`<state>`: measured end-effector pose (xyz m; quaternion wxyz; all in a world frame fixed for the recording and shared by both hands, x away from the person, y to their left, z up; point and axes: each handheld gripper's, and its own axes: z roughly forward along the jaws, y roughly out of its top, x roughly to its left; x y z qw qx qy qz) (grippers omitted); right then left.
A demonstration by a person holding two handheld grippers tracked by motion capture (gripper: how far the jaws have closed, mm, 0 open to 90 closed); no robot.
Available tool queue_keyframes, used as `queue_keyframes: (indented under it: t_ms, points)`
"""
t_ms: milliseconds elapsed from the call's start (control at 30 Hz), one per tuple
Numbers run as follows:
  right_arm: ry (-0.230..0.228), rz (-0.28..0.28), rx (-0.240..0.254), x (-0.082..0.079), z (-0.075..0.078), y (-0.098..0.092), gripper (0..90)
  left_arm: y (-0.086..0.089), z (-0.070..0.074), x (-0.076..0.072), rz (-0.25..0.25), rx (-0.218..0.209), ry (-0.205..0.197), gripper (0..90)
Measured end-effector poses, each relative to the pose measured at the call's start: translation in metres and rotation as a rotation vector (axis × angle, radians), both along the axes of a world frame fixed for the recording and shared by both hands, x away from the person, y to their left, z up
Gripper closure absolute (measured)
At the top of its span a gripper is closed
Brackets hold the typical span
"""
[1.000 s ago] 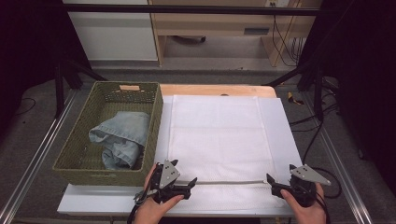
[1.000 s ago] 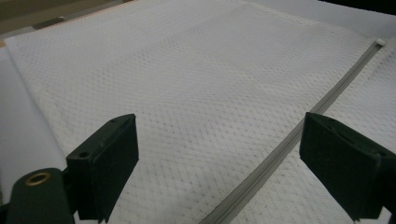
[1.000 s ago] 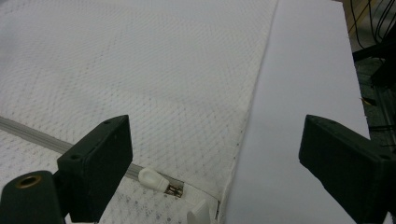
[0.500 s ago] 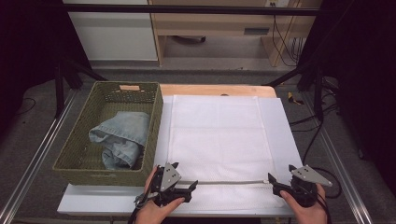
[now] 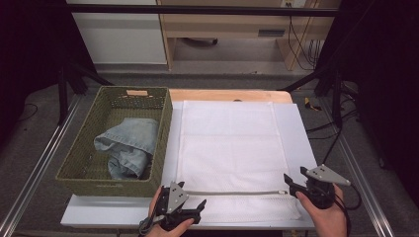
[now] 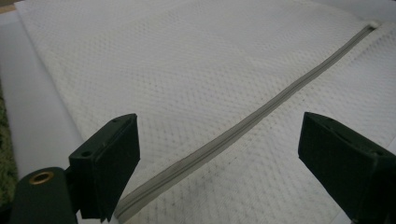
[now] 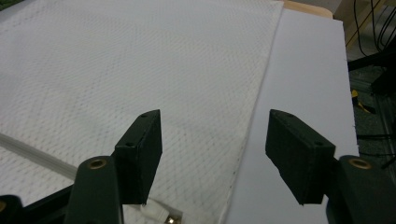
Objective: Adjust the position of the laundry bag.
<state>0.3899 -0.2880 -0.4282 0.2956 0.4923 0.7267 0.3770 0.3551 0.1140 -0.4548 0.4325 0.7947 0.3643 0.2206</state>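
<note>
**Two grippers lining up at the zipper of a mesh laundry bag**

The white mesh bag [image 5: 230,158] is lying flat ahead of both grippers, its grey zipper [image 5: 236,193] running from one tool to the other. The left gripper [image 5: 190,211] is standing wide open over the zipper's closed end, with nothing between its jaws. The right gripper [image 5: 291,183] has just been closing its jaws and is now part open; the zipper pull [image 7: 156,212] is sitting just below its left jaw, with no pad pressing on it.

Likely failure: the right jaws may be closing on loose mesh beside the pull rather than on the pull itself, since that tab is small and lies off-centre. If the left gripper is not pinning the fabric, the whole bag could be dragging and bunching along the white board [image 5: 304,133].

Container: the green woven basket [image 5: 161,128], to the left of the left gripper, is holding crumpled blue jeans [image 5: 129,145].
</note>
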Motion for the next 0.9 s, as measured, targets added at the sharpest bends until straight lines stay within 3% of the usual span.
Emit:
queue_keyframes:
  t_ms: [300,433,467,667,900]
  points:
    - [0.072,-0.031,-0.046,0.04,0.006,0.001,34.8,0.007,0.003,-0.003,0.019,-0.017,0.005,10.5]
    - [0.097,-0.04,-0.037,0.054,0.006,0.0,36.4,0.009,0.0,-0.008,0.028,-0.006,0.016,10.5]
    - [0.116,-0.04,-0.028,0.063,0.004,-0.001,38.6,0.01,-0.001,-0.011,0.033,0.005,0.018,10.6]
    - [0.164,-0.048,-0.026,0.086,-0.009,-0.001,48.0,0.009,-0.005,-0.015,0.044,0.024,0.031,11.2]
    - [0.226,-0.053,-0.024,0.101,-0.023,0.0,52.0,0.009,-0.006,-0.015,0.049,0.032,0.034,11.0]
